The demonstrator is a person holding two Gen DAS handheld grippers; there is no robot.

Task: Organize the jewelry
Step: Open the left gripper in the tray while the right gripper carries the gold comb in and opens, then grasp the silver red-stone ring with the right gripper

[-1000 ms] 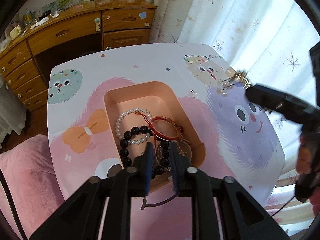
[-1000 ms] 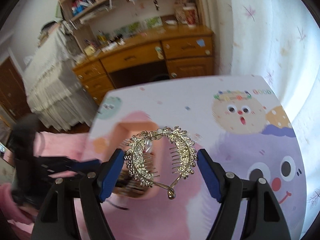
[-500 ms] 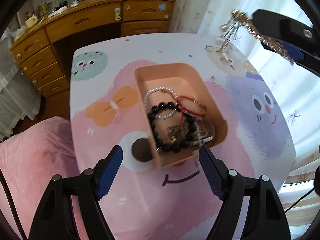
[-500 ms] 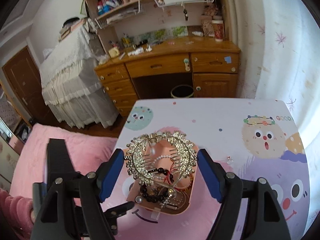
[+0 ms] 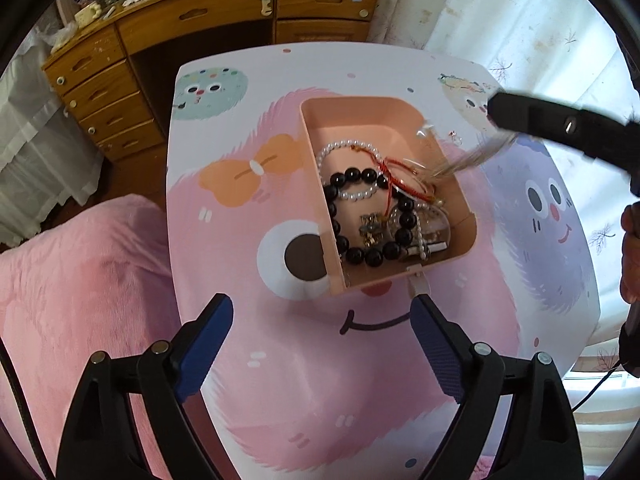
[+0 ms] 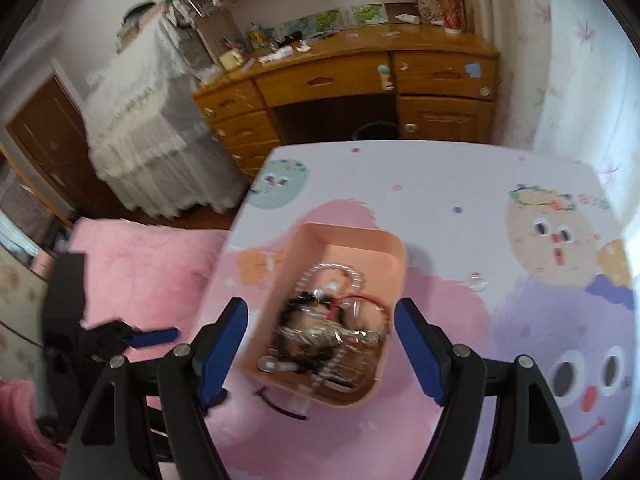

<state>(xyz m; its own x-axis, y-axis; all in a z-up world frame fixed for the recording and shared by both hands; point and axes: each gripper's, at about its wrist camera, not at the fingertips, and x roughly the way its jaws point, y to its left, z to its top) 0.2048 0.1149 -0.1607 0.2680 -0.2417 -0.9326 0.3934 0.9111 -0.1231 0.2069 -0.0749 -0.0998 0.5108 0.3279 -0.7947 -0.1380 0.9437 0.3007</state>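
A peach tray (image 5: 352, 106) (image 6: 352, 238) sits on the cartoon-print table and holds a black bead bracelet (image 5: 352, 256), a pearl bracelet (image 5: 344, 145) and a red cord bracelet (image 5: 400, 184). The gold hair comb (image 5: 468, 160) is a blurred streak falling into the tray's right side; in the right wrist view it lies blurred among the jewelry (image 6: 320, 334). My right gripper (image 6: 320, 344) is open and empty above the tray. My left gripper (image 5: 320, 344) is open and empty, near the tray's front edge.
A small ring (image 6: 476, 280) (image 5: 454, 135) lies on the table (image 5: 280, 400) right of the tray. A pink bed cover (image 5: 80, 280) lies to the left. A wooden desk (image 6: 360, 76) stands behind, a curtain (image 5: 520, 20) to the right.
The right gripper has let go of the gold comb, which drops into the tray. The left gripper opened a second ago and has backed away from the tray.
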